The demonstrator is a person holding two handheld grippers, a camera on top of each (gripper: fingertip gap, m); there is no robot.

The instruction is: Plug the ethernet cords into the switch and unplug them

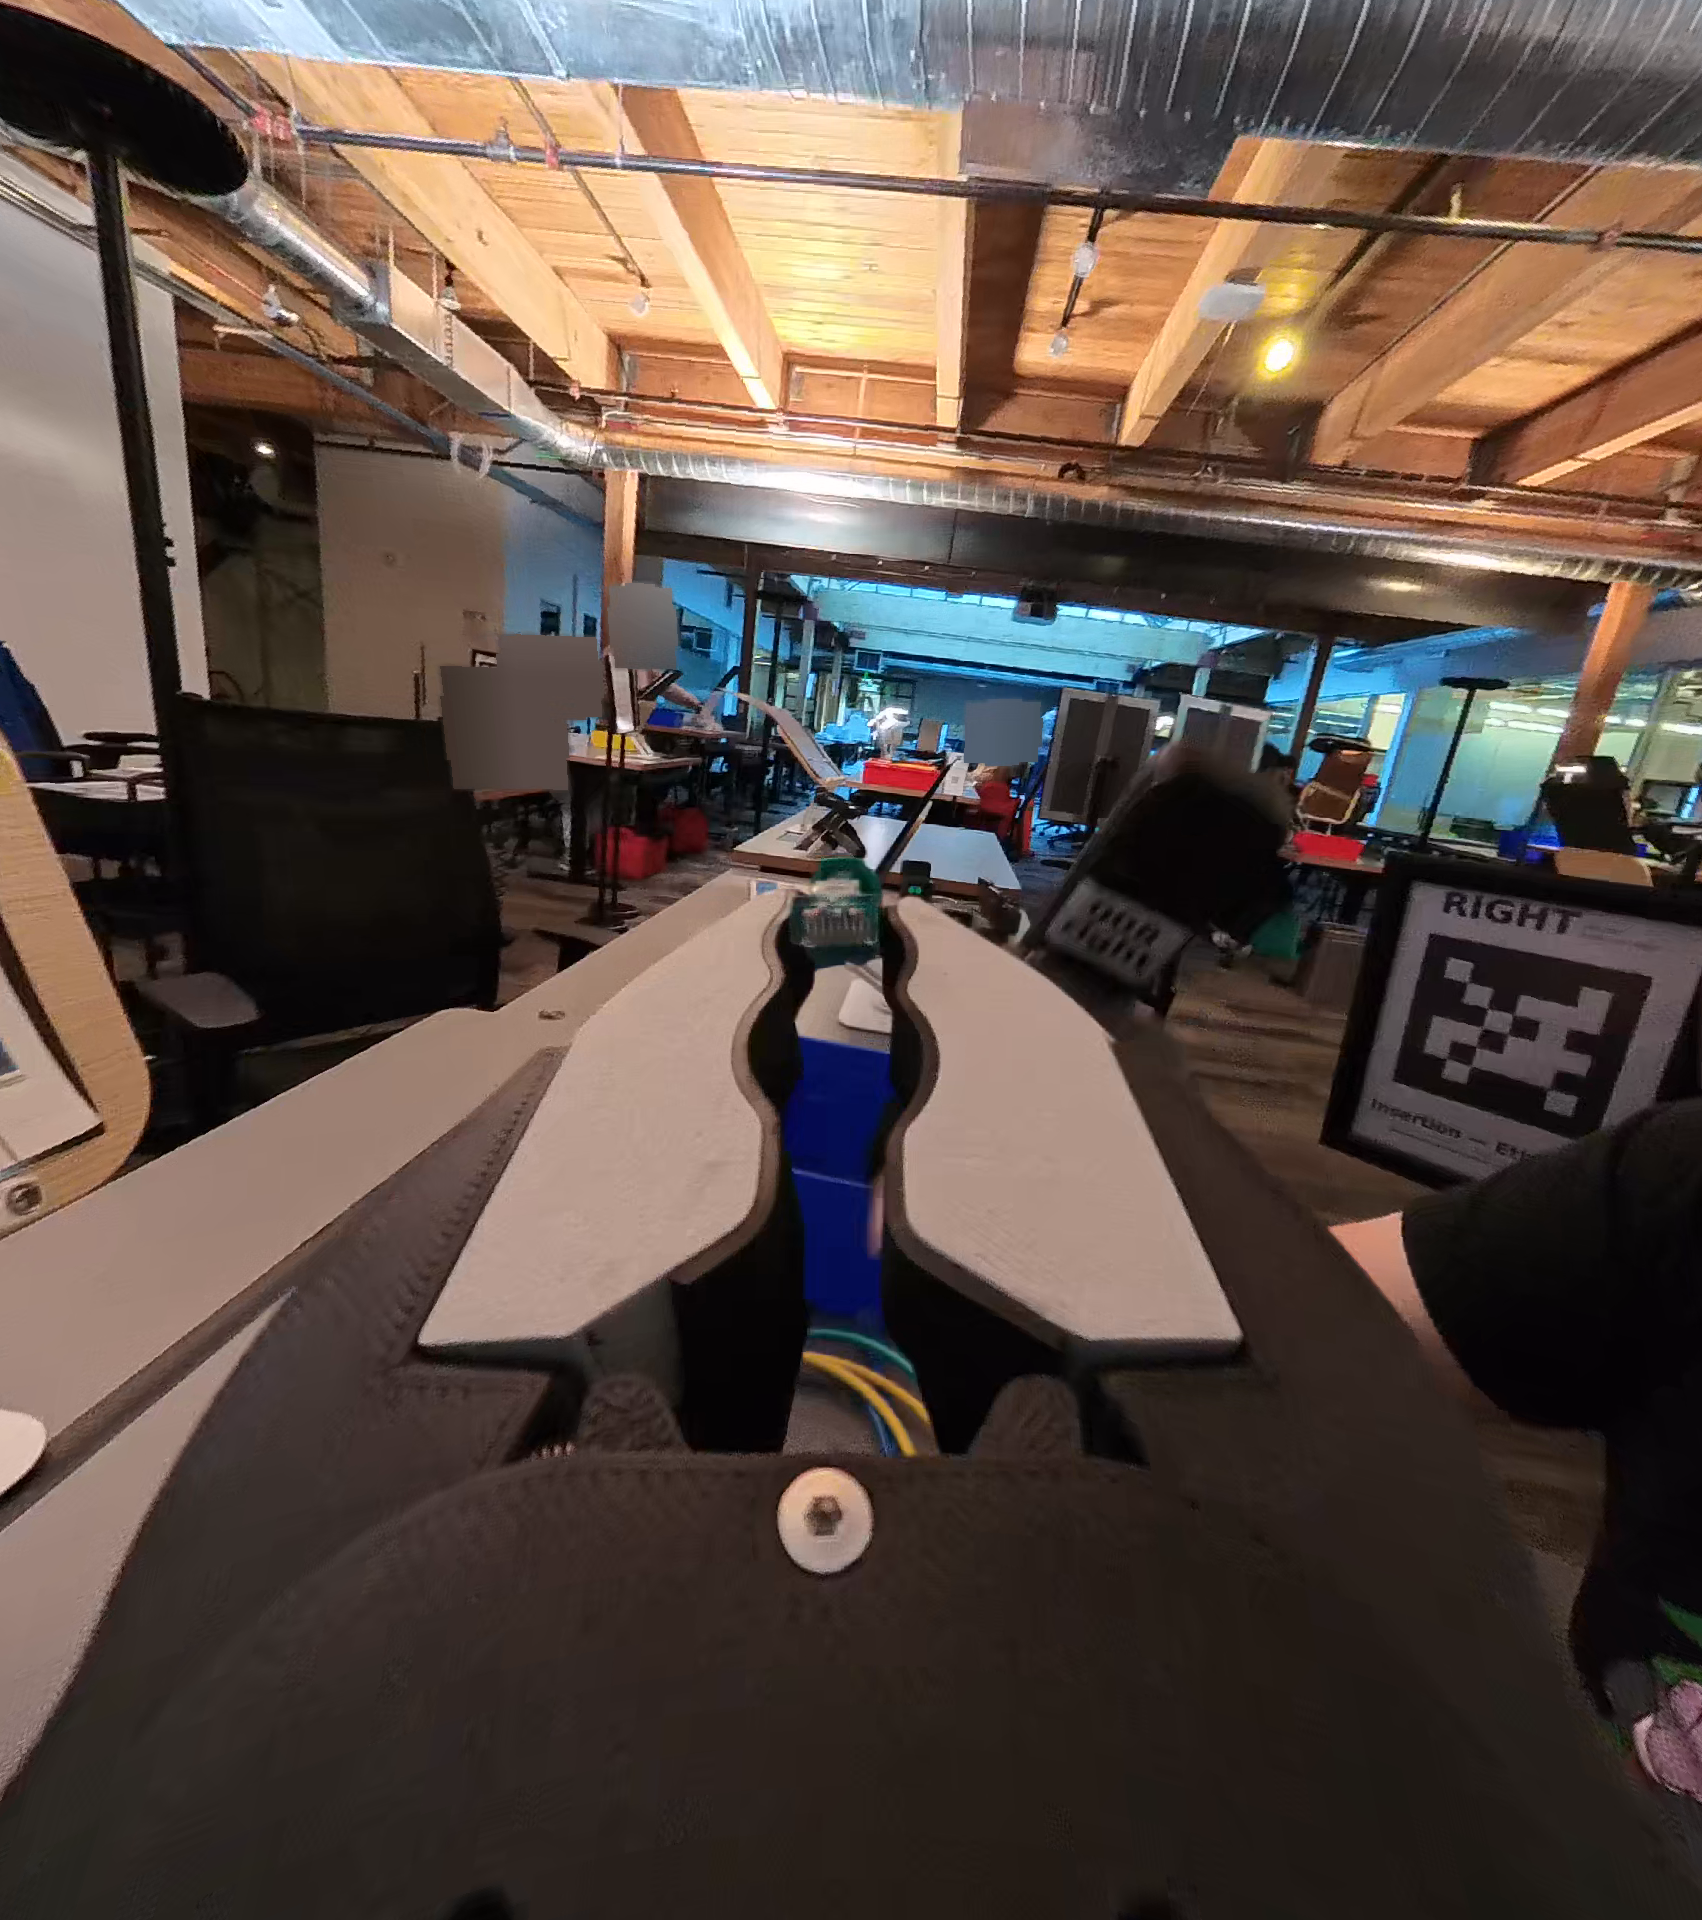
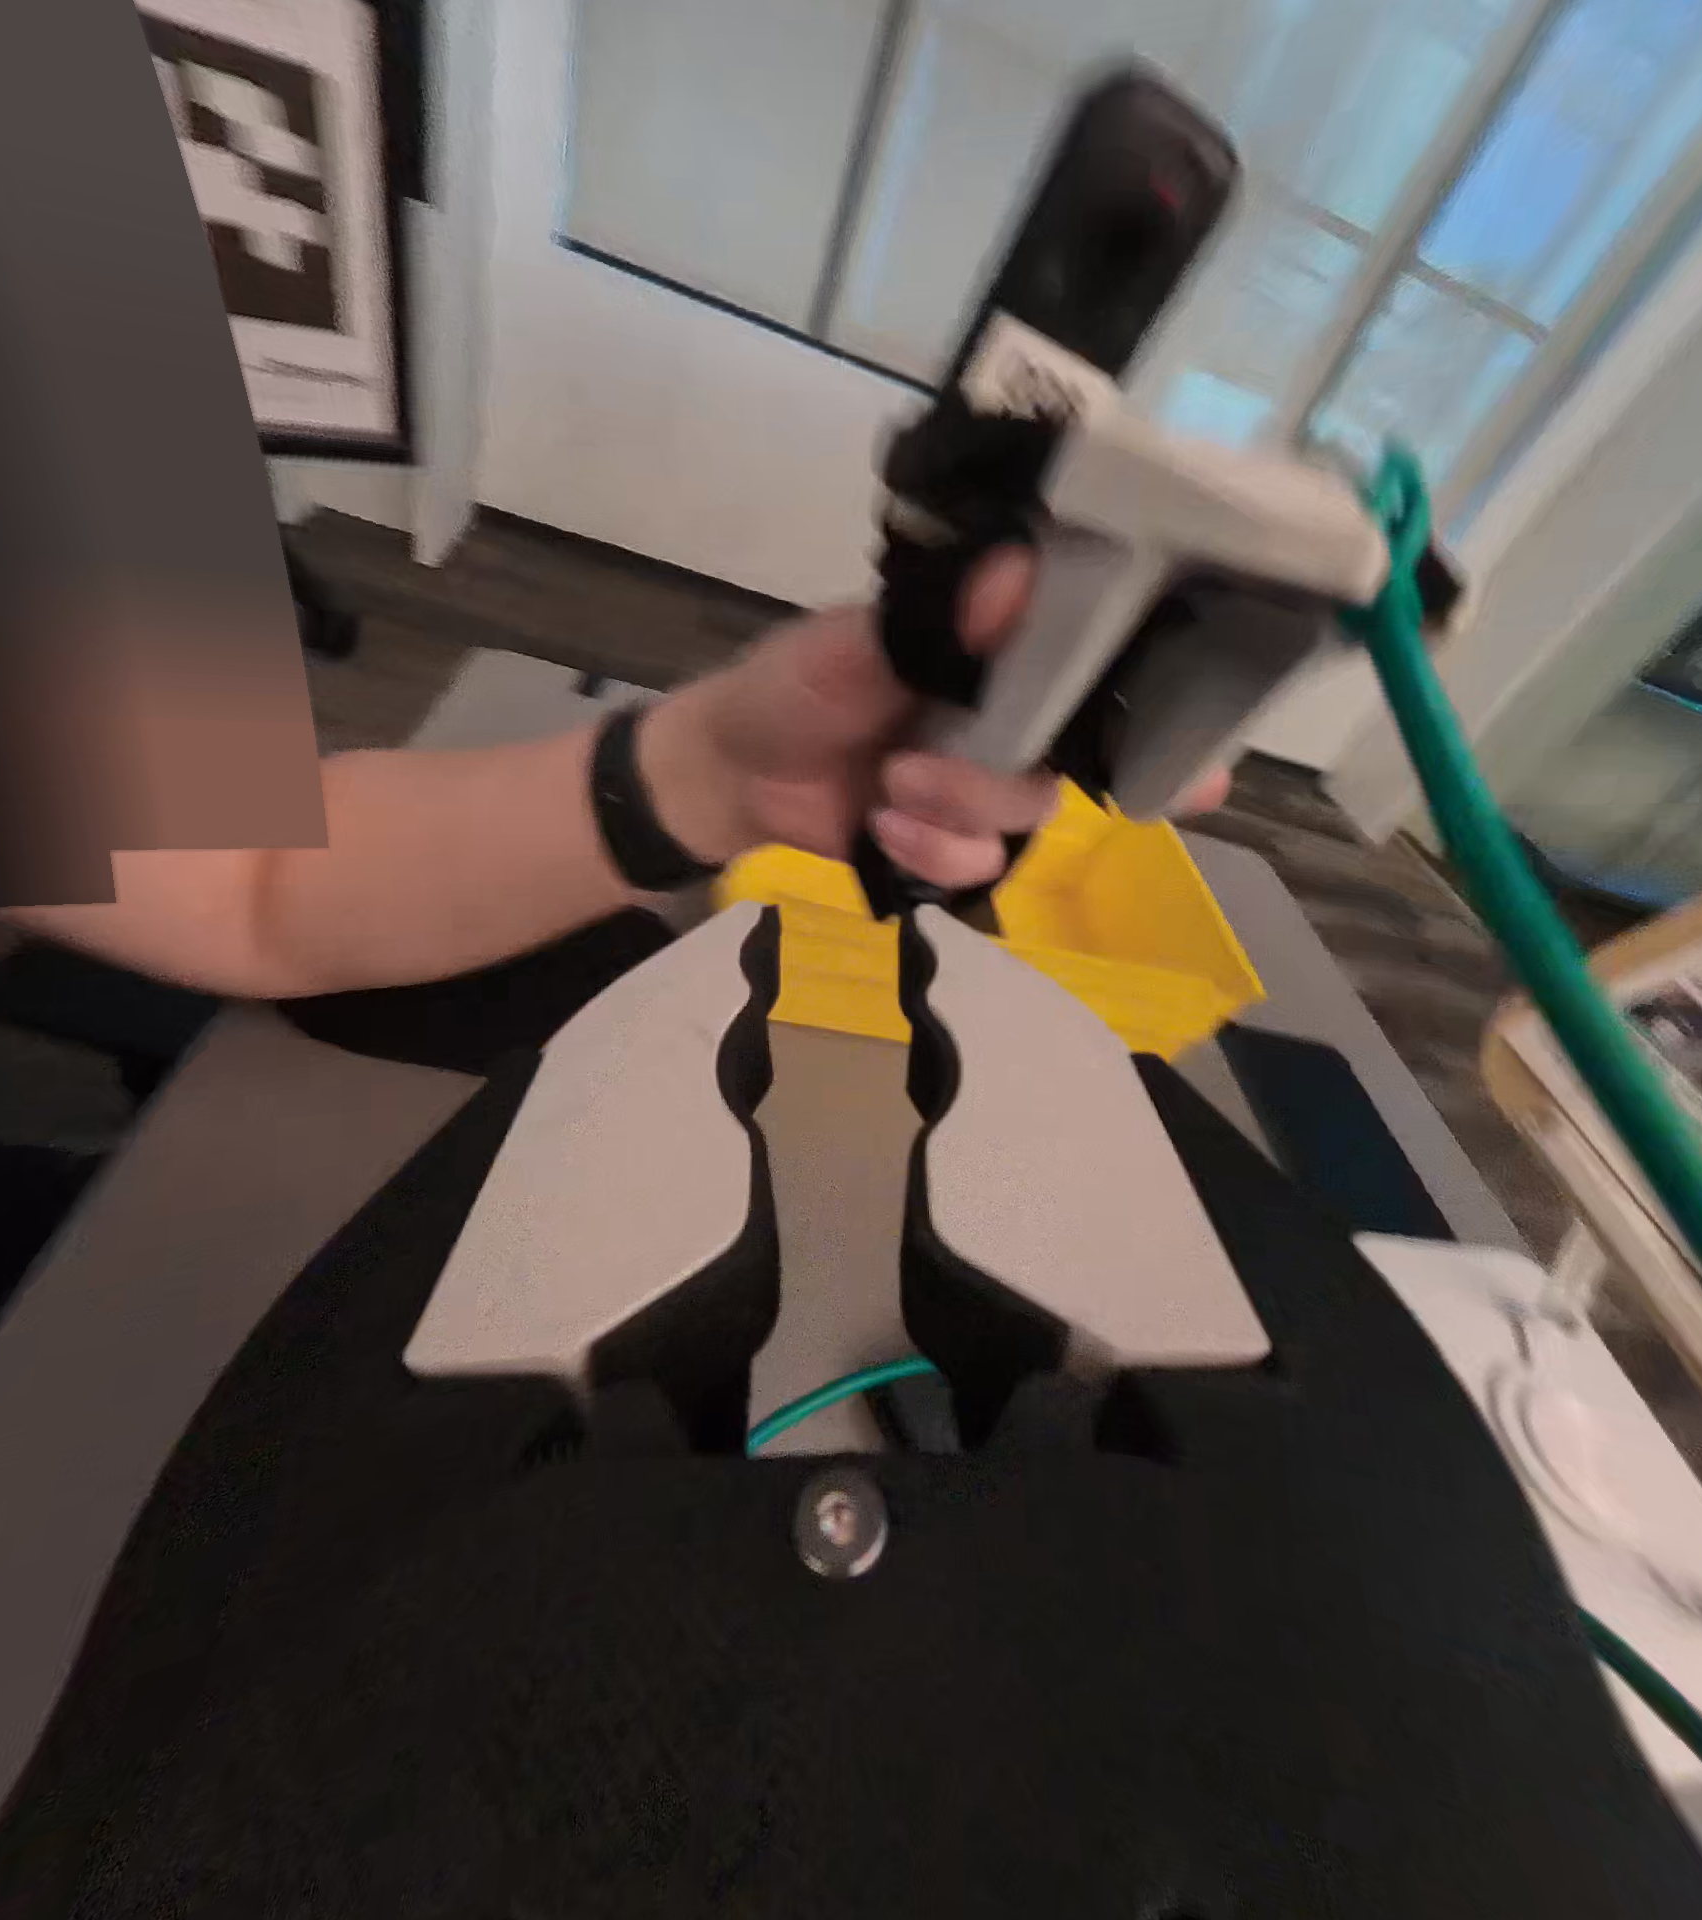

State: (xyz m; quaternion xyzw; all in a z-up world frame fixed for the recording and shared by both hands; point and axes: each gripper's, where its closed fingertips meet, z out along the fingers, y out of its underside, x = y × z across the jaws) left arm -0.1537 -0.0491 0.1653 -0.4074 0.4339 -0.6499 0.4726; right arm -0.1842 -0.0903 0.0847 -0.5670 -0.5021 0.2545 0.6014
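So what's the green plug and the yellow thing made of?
The plug looks like clear, glossy plastic tinted green; you can see metal contacts through it. The yellow thing looks like matte plastic, maybe 3D-printed, judging by its ridged steps, though blur makes that uncertain.

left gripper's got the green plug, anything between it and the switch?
Cannot say: no switch is identifiable in either view. The left gripper pinches the green plug, raised and pointing into the open room; a blue block lies below its fingers.

A: Where does the plug (image 1: 834, 914) sit?
B: Between the left tool's (image 1: 836, 928) tips, above the worktop (image 1: 203, 1226), with a block (image 1: 831, 1164) below.
A: And the cord (image 2: 1512, 883)?
B: It hangs from the left tool, right of the right tool (image 2: 839, 925); a bin (image 2: 1117, 935) lies beyond.
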